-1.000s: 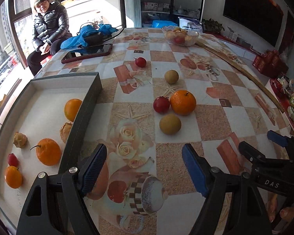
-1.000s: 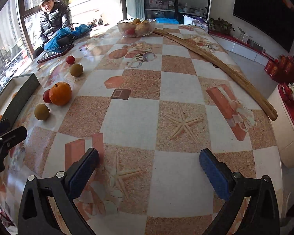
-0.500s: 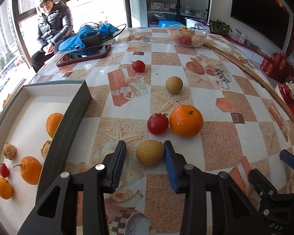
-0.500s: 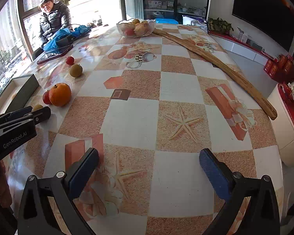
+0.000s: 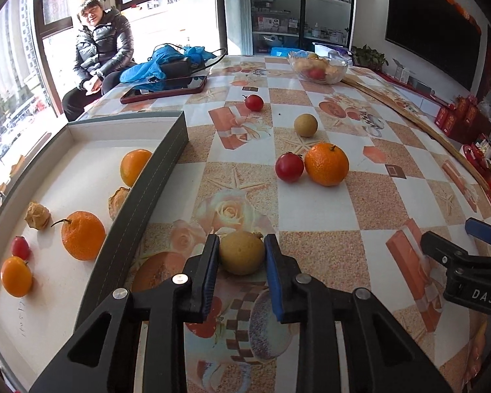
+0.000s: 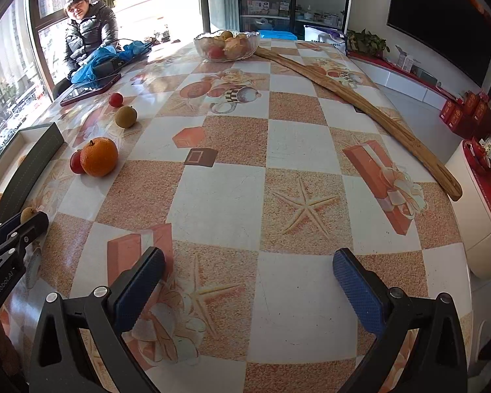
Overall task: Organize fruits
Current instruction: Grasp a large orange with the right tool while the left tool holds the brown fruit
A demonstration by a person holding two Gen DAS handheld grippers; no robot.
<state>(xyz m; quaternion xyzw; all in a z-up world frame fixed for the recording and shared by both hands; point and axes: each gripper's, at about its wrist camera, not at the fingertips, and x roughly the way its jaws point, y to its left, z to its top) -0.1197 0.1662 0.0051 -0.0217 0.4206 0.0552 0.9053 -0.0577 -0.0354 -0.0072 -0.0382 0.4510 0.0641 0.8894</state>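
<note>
My left gripper (image 5: 241,255) is shut on a yellow-brown round fruit (image 5: 241,252), held beside the grey-walled white tray (image 5: 154,177). The tray holds several oranges, a small red fruit and dried husked fruits. On the table lie an orange (image 5: 326,163) touching a red fruit (image 5: 289,167), another yellow-brown fruit (image 5: 306,125) and a red fruit (image 5: 254,102). My right gripper (image 6: 248,281) is open and empty over bare table; it also shows at the right edge of the left wrist view (image 5: 474,239). The left gripper shows at the left edge of the right wrist view (image 6: 19,226).
A glass bowl of fruit (image 5: 317,67) stands at the far end. A long wooden stick (image 6: 360,98) lies along the right side. A phone (image 5: 163,90) and blue cloth (image 5: 167,62) lie far left; a person (image 5: 98,52) sits beyond.
My left gripper closed on the yellow-brown fruit and carried it back left, toward the tray. The right gripper stayed still and open.
</note>
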